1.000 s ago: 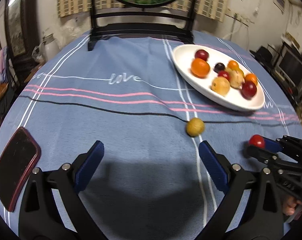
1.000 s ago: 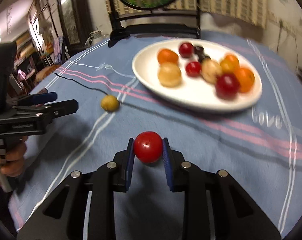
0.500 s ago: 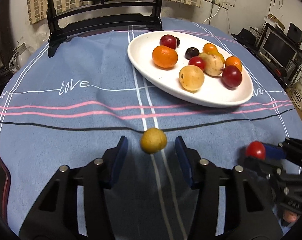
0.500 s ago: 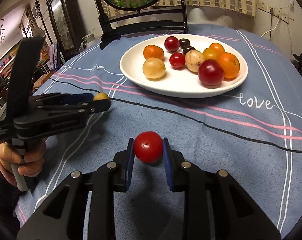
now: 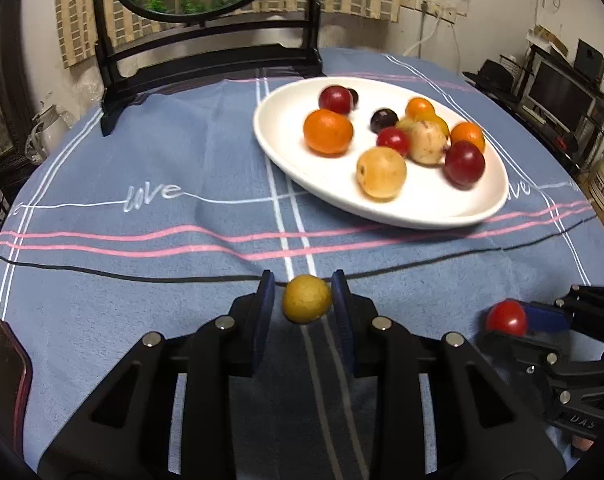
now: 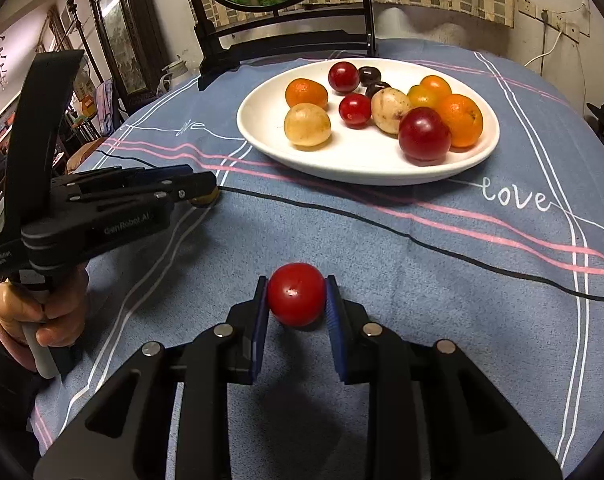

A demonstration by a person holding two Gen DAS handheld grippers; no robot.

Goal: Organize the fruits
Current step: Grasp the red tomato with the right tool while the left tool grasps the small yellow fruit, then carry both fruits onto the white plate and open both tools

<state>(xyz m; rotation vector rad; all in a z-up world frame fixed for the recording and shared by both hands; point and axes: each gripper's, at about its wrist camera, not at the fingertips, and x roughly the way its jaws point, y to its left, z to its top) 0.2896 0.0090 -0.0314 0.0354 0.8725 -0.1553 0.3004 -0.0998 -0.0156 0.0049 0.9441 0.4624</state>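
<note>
**Both grippers on fruit, plate at 12 o'clock**

Left gripper [image 5: 306, 300] has its jaws closing around the small yellow fruit [image 5: 306, 298], the blue pads [image 5: 264, 312] just at its sides; I cannot tell whether both press on it yet. Right gripper [image 6: 296, 300] is clamped narrow on the red tomato [image 6: 296, 293], both pads touching it. In the left wrist view that tomato sits at about 3 o'clock of the yellow fruit, well apart. In the right wrist view the yellow fruit is at about 10 o'clock of the tomato, mostly hidden behind the left gripper's tips.

Both fruits rest low over the blue tablecloth [image 5: 150, 280]. Toward 12 o'clock lies the white oval plate [image 6: 262, 136], carrying about 10 pieces: orange, red, dark and pale fruits. I see a hand [image 6: 42, 312] gripping the left tool's handle. A dark phone [image 5: 6, 376] lies at 9 o'clock in the left view.
</note>
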